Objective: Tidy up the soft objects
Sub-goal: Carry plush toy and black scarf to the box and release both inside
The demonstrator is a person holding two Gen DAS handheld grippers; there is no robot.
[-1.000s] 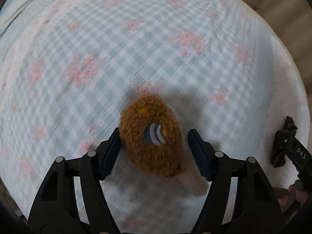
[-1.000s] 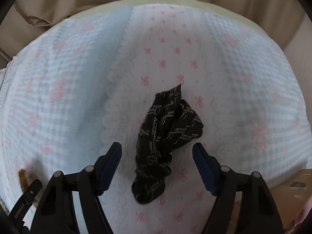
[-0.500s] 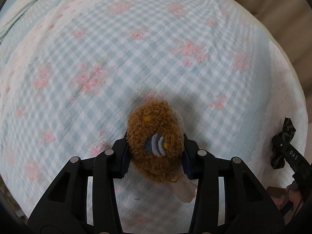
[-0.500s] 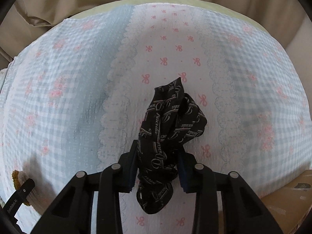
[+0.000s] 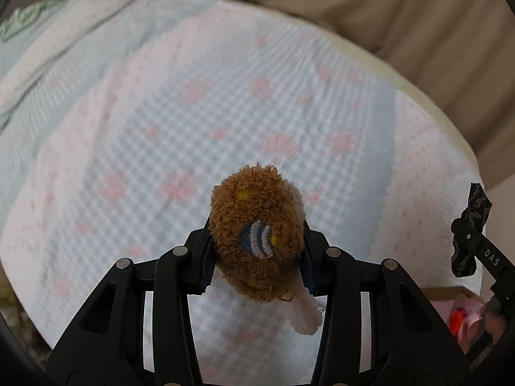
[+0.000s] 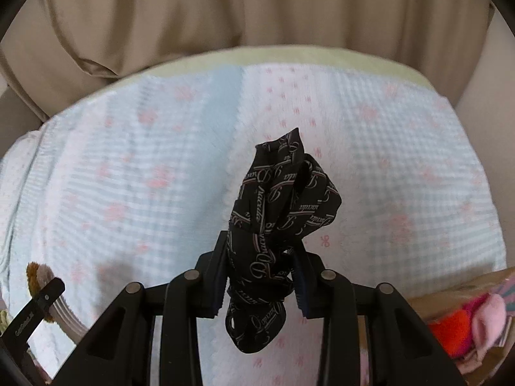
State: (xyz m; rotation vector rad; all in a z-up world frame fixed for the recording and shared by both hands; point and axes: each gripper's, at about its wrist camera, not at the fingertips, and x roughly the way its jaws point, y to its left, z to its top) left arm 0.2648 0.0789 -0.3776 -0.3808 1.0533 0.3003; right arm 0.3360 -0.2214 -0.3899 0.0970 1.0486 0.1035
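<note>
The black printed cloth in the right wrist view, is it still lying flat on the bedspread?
No, the black printed cloth is bunched between the closed right gripper pads, raised above the bedspread.

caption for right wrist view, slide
Right claw clamped on a black printed scarf, held above the checked bedspread.

The plush toy (image 5: 257, 238) is curly brown with yellow spots and a blue-and-white striped patch. The scarf (image 6: 276, 225) is black with pale script lettering. The bedspread (image 5: 161, 122) is light-blue-and-white check with pink flowers. The curtain (image 6: 225, 9) is beige.
</note>
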